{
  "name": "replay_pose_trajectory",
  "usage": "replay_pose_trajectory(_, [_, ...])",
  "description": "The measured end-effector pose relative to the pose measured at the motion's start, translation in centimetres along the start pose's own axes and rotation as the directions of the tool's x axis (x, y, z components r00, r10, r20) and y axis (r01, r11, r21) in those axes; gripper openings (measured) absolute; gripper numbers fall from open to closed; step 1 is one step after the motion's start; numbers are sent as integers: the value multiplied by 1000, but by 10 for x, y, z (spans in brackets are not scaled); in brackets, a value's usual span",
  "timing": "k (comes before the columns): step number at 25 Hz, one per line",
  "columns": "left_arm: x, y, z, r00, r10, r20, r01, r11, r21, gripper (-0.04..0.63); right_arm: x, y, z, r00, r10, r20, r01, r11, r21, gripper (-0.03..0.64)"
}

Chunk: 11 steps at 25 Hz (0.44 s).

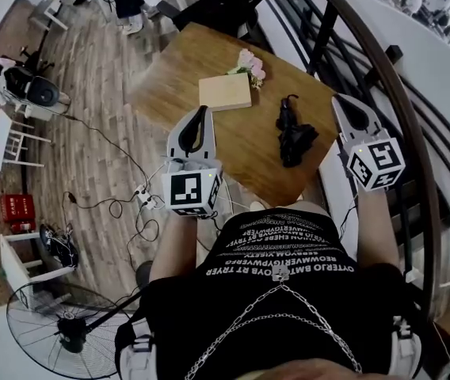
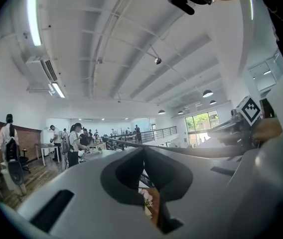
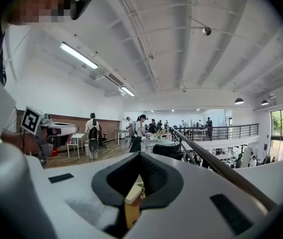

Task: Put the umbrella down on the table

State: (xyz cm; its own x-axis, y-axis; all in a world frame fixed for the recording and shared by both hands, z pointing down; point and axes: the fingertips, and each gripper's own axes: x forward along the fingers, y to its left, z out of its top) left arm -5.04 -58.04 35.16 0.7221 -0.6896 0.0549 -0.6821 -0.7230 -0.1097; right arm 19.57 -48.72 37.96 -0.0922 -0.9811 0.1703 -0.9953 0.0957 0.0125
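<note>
Wood plank floor (image 1: 90, 77) on the left. Curved dark railing (image 1: 383, 77) runs down the right side, close to the table's right edge. Wooden table (image 1: 177, 62) sits in the middle, angled away from the person. Black chair (image 1: 225, 6) at the table's far end. Standing fan (image 1: 59, 323) at bottom left. Small white table (image 1: 7, 141) and red crate (image 1: 17, 210) along the left side. Cables and a power strip (image 1: 142, 199) on the floor beside the table's near left corner.

Left gripper (image 1: 204, 113) is over the table's near left edge, jaws closed together with nothing between them. The left gripper view shows its tips (image 2: 142, 149) meeting. Right gripper (image 1: 342, 101) is by the table's right edge, next to the railing. It is also clenched and empty, tips (image 3: 140, 154) meeting in the right gripper view.

Tan board (image 1: 225, 92) lies flat mid-table. Black folded umbrella (image 1: 295, 133) lies on the table's right near part, between the two grippers in the head view and apart from both. It is near the board but not touching. Pink flowers (image 1: 249, 66) at the board's far right corner. Nothing lies on the umbrella.
</note>
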Motion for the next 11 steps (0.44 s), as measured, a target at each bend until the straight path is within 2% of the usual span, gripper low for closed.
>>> replay_pose_trajectory(7, [1, 8, 3, 999, 19, 27, -18, 999, -41, 29, 2, 2, 2, 1000, -5, -26, 4, 1000, -17, 15])
replay_pose_trajectory(11, [5, 12, -4, 999, 41, 14, -41, 999, -17, 29, 12, -1, 0, 999, -6, -45, 5, 1000, -28, 15])
